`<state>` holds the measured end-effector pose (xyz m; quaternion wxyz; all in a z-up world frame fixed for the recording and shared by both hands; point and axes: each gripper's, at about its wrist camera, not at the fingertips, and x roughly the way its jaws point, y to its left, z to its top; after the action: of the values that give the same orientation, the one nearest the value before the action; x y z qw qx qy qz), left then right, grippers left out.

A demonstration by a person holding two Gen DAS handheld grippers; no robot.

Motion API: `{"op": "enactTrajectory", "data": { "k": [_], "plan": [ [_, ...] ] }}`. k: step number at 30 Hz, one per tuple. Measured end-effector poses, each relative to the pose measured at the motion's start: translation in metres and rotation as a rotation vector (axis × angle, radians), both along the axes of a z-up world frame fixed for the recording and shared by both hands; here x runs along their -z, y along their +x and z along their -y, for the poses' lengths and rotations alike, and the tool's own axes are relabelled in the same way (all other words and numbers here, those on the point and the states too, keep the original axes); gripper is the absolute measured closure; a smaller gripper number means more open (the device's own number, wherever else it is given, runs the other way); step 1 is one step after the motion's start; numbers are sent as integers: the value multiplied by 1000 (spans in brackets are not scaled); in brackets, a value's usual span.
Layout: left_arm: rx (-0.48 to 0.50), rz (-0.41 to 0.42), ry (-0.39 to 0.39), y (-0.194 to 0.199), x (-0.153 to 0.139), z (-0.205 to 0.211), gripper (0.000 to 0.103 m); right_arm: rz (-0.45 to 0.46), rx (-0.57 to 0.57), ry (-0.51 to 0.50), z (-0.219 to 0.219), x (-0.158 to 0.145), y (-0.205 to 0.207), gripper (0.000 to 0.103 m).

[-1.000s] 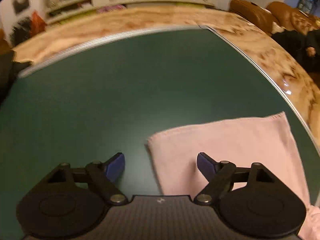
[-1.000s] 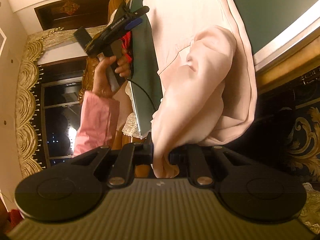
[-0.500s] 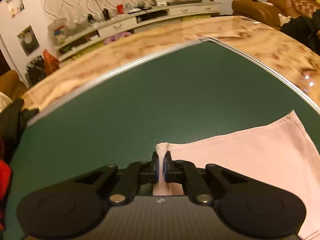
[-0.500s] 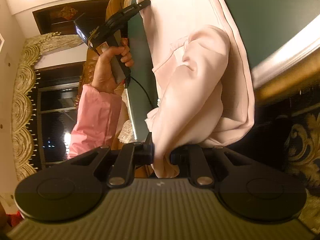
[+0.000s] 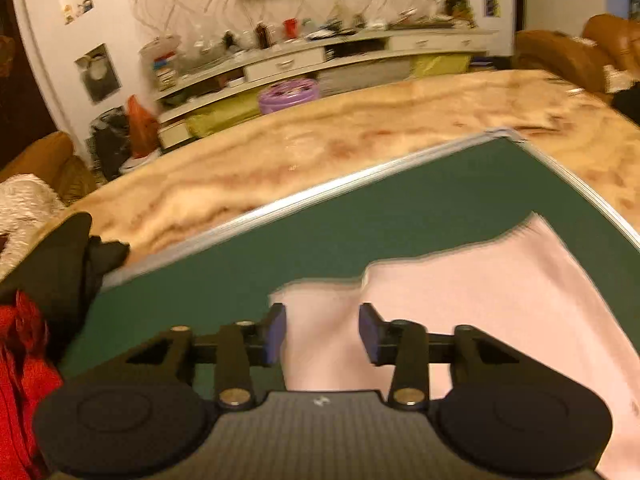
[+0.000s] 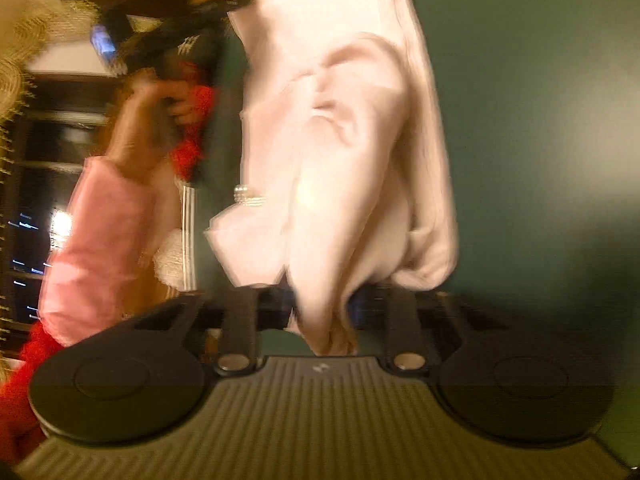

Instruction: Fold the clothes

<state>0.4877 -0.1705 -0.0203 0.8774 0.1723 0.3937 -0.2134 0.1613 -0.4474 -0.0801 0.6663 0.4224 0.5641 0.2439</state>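
A pale pink garment (image 5: 500, 300) lies on the green mat (image 5: 360, 220), its near corner rumpled. My left gripper (image 5: 322, 332) hovers over that corner. Its jaws are opening, with the cloth under and between the blue pads (image 5: 276, 332) but not pinched. In the right wrist view the same garment (image 6: 340, 120) bunches up in folds over the mat (image 6: 540, 120). My right gripper (image 6: 322, 308) has a bunch of that cloth between its jaws, which are opening. The picture is blurred there. A hand (image 6: 148, 128) in a pink sleeve (image 6: 100, 232) holds the other gripper at the garment's far end.
The mat lies on a marbled tabletop (image 5: 320, 152) and has a metal rim. Black cloth (image 5: 52, 272) and red cloth (image 5: 20, 380) lie at the mat's left edge. Beyond the table stand a cluttered sideboard (image 5: 320, 60), a purple basket (image 5: 288, 96) and a brown sofa (image 5: 580, 52).
The left gripper shut on the garment's corner, pulled it along, then opened over it. The right gripper swung over the mat with its bunch of cloth and its jaws widened.
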Motion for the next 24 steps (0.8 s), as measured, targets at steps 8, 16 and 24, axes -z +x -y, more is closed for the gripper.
{"op": "enactTrajectory", "data": {
  "k": [8,16,24],
  "plan": [
    [99,-139,-110,-156,-12,-75,34,180,-101,-515,-15,-68,-37,48],
    [72,-273,-184,-205,6,-83,32,598,-170,-714,-47,-114,6,37],
    [125,-285,-193,-217,8,-78,34,539,-429,-671,-80,-50,101,37]
  ]
}}
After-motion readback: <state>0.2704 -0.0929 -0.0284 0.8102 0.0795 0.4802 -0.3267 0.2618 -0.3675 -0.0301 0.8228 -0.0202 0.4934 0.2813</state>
